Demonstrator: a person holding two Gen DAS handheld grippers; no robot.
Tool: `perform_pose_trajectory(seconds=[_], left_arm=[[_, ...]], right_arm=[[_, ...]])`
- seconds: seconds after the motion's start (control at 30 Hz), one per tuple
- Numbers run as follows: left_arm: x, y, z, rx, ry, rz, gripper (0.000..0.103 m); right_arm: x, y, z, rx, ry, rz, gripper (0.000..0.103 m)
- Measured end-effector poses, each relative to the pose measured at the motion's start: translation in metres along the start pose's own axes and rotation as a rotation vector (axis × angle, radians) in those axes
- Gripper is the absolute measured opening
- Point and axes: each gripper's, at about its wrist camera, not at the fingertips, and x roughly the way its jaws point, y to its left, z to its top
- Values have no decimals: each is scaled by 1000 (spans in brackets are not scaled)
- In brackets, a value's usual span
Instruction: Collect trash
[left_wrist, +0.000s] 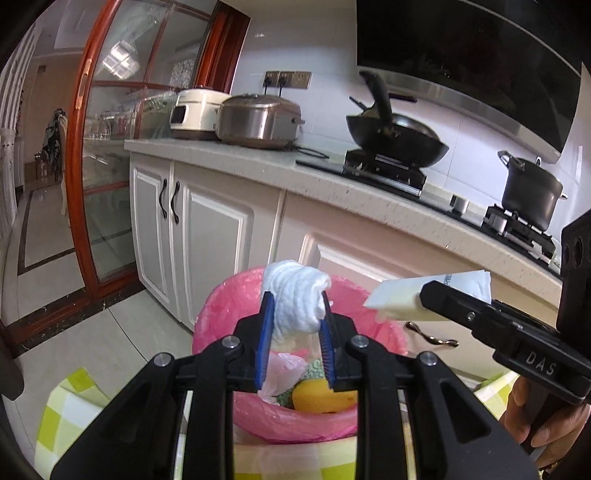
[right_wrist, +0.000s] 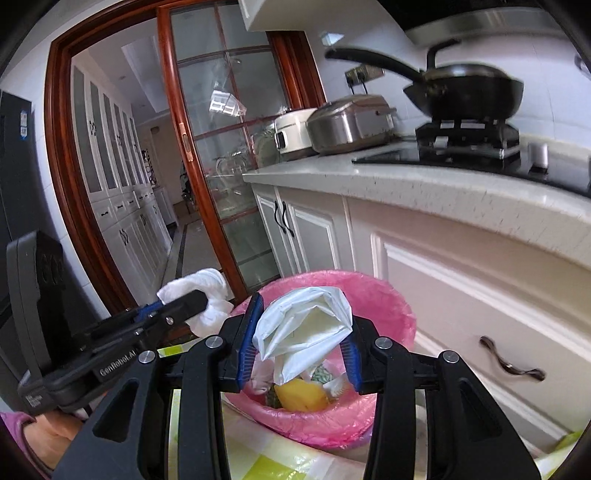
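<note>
Pink-lined bin (left_wrist: 236, 295) below counter (left_wrist: 369, 192); wok (left_wrist: 399, 140), cookers alongside.

A black wok (left_wrist: 397, 138) sits on the stove (left_wrist: 384, 171).

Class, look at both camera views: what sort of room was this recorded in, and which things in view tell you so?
Most likely a home kitchen. A wok sits on a gas hob, rice cookers stand on the stone countertop above white cabinets, and a pink-lined bin holds food scraps.
</note>
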Motion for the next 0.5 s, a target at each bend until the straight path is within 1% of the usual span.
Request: perform_pose_trajectory(seconds=[0.03, 0.1, 0.13, 0.17, 0.2, 0.23, 0.37, 0.5], left_arm=[[5, 2, -3, 1, 5, 0, 24], [8, 6, -8, 1, 12, 1, 29], [11, 9, -10, -2, 14, 2, 39], [13, 13, -12, -9, 17, 3, 50], [13, 16, -15, -16, 17, 3, 54], [13, 20, -18, -21, 15, 9, 59], [3, 32, -22, -28, 15, 34, 59], [-21, 36, -22, -33, 0, 44, 59]], right_arm=[[3, -2, -1, 5, 4, 6, 40], [10, -4, -6, 22, 13, 17, 44], [15, -7, -7, 33, 22, 24, 48], [17, -9, -9, 47, 27, 31, 61], [18, -11, -11, 63, 25, 38, 65], [19, -12, -12, 69, 26, 38, 65], [9, -12, -14, 71, 16, 28, 65], [-15, -5, -8, 68, -3, 26, 65]])
